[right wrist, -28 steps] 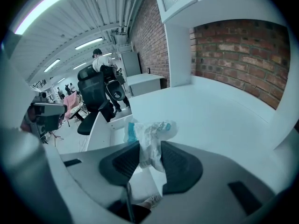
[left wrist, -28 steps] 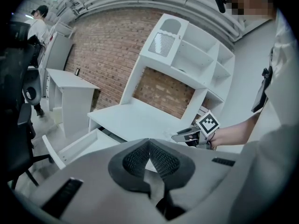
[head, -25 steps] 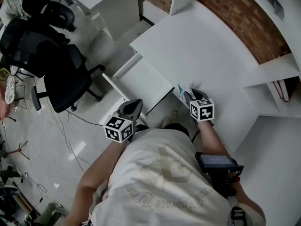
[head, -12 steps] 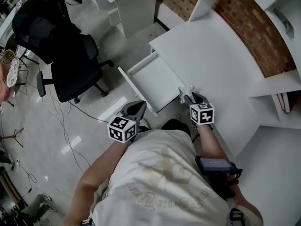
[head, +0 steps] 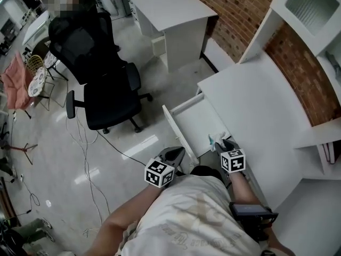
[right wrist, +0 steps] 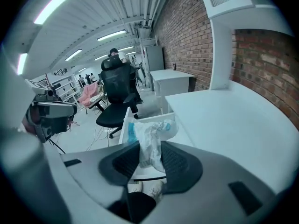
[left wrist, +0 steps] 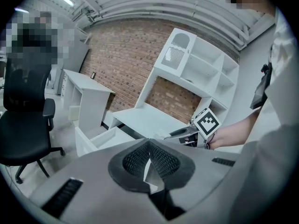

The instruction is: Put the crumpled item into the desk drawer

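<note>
We pinch crumpled wrapper (right wrist: 152, 141) in right gripper (head: 220, 144) fingers, lower centre, near front corner of open drawer (head: 193, 122). Left gripper (head: 178, 152) fingers pressed together, empty. Risk, we judge: releasing early drops wrapper onto floor (head: 120, 159).

L tongs (head: 176, 153) out in front of torso, low, pointing fwd; jaws together, nothing betw. them. L forearm (head: 125, 220) bare, reaching fwd from lower left. R tongs (head: 221, 144) a bit further fwd & to the right of the L pair, well apart from them, also pointing fwd. R jaws part-way closed, pads pinching crumpled item (right wrist: 152, 141), which sticks up past the tips. R forearm (head: 240, 188) bare, roughly straight behind its tongs. Marker cubes on both pairs face up toward the head view.
</note>
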The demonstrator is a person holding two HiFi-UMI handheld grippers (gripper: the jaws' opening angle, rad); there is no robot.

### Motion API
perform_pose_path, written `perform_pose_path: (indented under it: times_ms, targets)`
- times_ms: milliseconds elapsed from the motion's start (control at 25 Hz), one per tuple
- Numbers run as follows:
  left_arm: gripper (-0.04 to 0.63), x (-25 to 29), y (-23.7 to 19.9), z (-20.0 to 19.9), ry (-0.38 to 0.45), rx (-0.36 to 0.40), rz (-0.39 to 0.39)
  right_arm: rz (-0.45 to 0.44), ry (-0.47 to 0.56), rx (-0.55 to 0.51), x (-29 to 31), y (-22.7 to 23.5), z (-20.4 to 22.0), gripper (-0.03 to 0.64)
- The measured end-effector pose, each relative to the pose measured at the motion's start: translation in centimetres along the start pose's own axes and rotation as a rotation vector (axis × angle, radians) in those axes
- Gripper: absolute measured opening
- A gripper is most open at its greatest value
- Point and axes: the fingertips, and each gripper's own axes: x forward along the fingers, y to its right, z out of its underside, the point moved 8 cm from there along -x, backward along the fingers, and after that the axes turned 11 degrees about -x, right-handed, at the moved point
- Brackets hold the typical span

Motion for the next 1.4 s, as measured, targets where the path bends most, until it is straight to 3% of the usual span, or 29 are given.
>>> perform_pose_path:
  times_ms: [880,1400]
  targets:
    - [0.021,2.6,-2.1,-3.8,0.053,-0.089,-0.178,-0.245,-0.084,-0.118,11.1,1.8,-3.3,0.149]
    - [0.021,5.7,-2.0,-3.0,0.044,-0.168,-0.246,-0.331,-0.16,-0.165,16.2,3.4,-2.6,0.15]
